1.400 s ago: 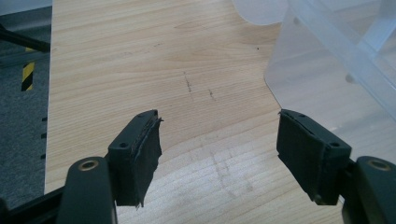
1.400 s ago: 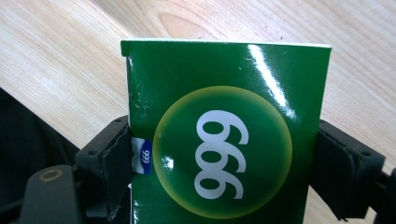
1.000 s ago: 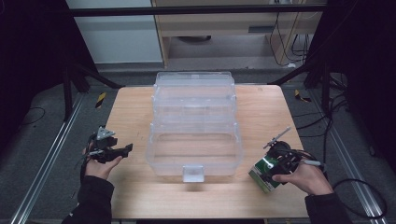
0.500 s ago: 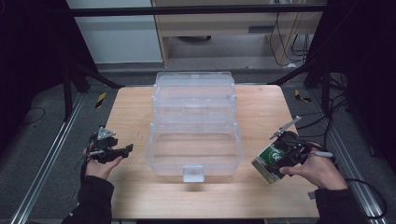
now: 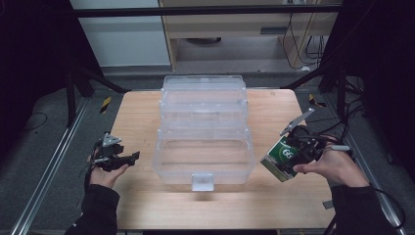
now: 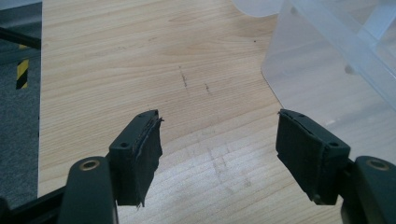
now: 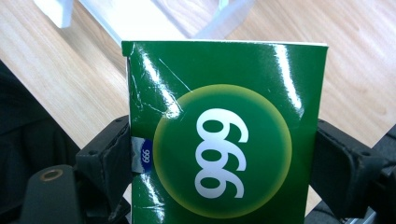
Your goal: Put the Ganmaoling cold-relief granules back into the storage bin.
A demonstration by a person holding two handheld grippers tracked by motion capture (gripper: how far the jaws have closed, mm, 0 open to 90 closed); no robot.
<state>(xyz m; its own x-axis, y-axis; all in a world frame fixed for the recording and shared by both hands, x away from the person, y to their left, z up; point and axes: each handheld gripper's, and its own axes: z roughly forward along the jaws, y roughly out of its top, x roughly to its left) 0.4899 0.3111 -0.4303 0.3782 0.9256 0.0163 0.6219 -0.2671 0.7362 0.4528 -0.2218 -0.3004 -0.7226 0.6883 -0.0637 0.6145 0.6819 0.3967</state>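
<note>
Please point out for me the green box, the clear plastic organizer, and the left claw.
green box [image 7: 224, 140]: right gripper view, on the round yellow-green logo of its front face.
clear plastic organizer [image 5: 202, 181]: high view, on its front latch.
left claw [image 6: 219, 154]: left gripper view, midway between its two open black jaws.

A tiered bin [image 5: 203, 132] stands mid-desk [image 5: 142, 112], its lowest tray nearest the person and the upper tiers stepping back behind it. The left tool [image 5: 113, 157] sits left of the bin, well apart from it, over the desk's left part. The right tool [image 5: 293, 154] is right of the bin, with a box [image 5: 280, 157] between its jaws, just beside the lowest tray's right wall.
</note>
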